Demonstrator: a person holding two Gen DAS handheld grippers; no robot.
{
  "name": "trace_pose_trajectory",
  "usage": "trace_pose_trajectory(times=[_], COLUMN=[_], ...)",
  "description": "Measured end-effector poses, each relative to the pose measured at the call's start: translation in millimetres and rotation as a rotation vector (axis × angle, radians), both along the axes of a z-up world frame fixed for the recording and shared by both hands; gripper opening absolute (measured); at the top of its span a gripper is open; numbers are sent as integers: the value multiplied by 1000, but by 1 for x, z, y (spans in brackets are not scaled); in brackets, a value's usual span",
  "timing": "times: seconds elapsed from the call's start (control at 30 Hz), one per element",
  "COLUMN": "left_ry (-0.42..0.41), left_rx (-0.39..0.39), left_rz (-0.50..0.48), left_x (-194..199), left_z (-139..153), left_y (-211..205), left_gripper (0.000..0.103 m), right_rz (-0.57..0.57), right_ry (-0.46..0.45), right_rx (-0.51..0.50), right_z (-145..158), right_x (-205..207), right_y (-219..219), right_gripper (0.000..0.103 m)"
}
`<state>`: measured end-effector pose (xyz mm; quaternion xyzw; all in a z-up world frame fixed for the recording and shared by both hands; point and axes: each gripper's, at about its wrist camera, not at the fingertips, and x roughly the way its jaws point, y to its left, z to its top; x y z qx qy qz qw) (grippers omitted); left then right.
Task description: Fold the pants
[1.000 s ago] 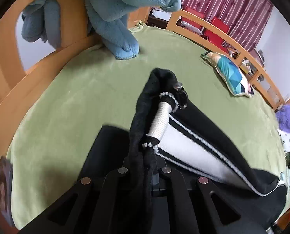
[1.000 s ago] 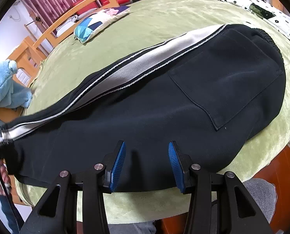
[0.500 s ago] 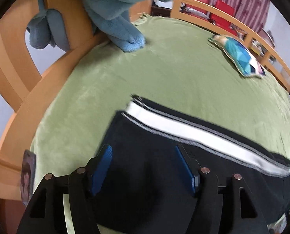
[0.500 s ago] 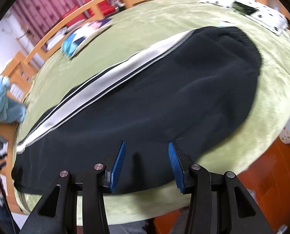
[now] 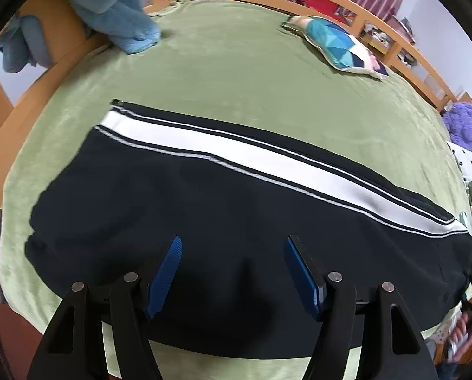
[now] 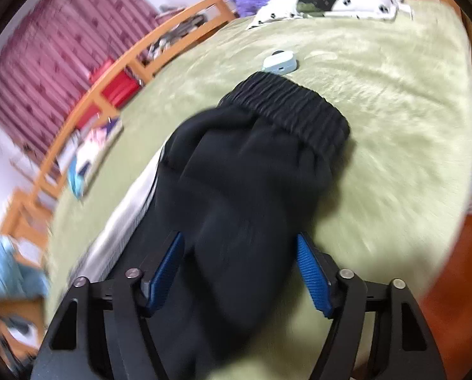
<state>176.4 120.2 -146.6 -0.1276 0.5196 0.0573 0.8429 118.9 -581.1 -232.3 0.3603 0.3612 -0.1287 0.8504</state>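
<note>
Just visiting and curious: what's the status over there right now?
Left gripper open, right gripper open, jaws just widened, nothing gripped. Black pants flat on green blanket, lengthwise. Small light-blue case just beyond waistband.

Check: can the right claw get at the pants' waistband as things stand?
Probably yes. The right claw is open over the black pants, and the elastic waistband lies flat just ahead with nothing on it. The small blue case sits beyond it, clear of the path.
</note>
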Motion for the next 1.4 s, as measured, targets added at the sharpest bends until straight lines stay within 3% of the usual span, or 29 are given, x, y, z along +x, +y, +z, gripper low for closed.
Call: trace_pose_trajectory(times=[0.03,0.13,0.2,0.23,0.27,0.33,0.43,0.5,0.53,0.6,0.63,0.73,0.83,1.0,1.07,1.23,1.3,1.4], left_ry=[1,-1,4,5,3,-4,-15,-35,-43,-39,-31,-14,-24,-13,-14,-30,-36,-45], left_rx=[-1,-5,0,-1,-10,-32,-48,-48,-44,-37,-39,-65,-54,-66,-74,-77,-74,-44], left_rz=[-1,-2,-3,-3,-1,-5,-20,-33,-41,-49,-52,-55,-54,-53,-49,-42,-40,-36], left_x=[1,5,8,11,13,17,17,13,11,10,10,6,-1,-5,-6,-7,-9,-12], left_z=[1,3,3,3,4,5,11,17,18,16,14,10,10,4,1,2,3,2], left_y=[-3,-17,-26,-30,-35,-43,-53,-59,-61,-63,-63,-59,-55,-46,-42,-28,-24,-18], left_gripper=[65,65,65,65,65,65,65,65,65,65,65,65,65,65,65,65,65,65], right_rz=[-15,-38,-61,-61,-53,28,99,122,119,120,87,79,76,150,244,415,412,317], right_ry=[-21,-62,-60,-50,-47,-99,-252,-355,-352,-232,-117,137,114,82,47,35,66,61], right_rx=[29,204,247,242,233,245,132,81,89,66,23,39,38,-136,-207,-315,-356,-408], right_z=[-5,-31,-37,-33,-29,-7,54,79,77,55,33,-19,-21,26,44,62,62,72], right_x=[8,39,52,60,64,72,61,45,42,47,49,43,16,10,27,85,107,113], right_y=[-10,-36,-43,-45,-45,-49,-46,-51,-55,-63,-68,-77,-73,-27,3,61,64,40], right_gripper=[75,99,98,86,42,25,21,22,28,52,64,62,63,64,70,70,69,69])
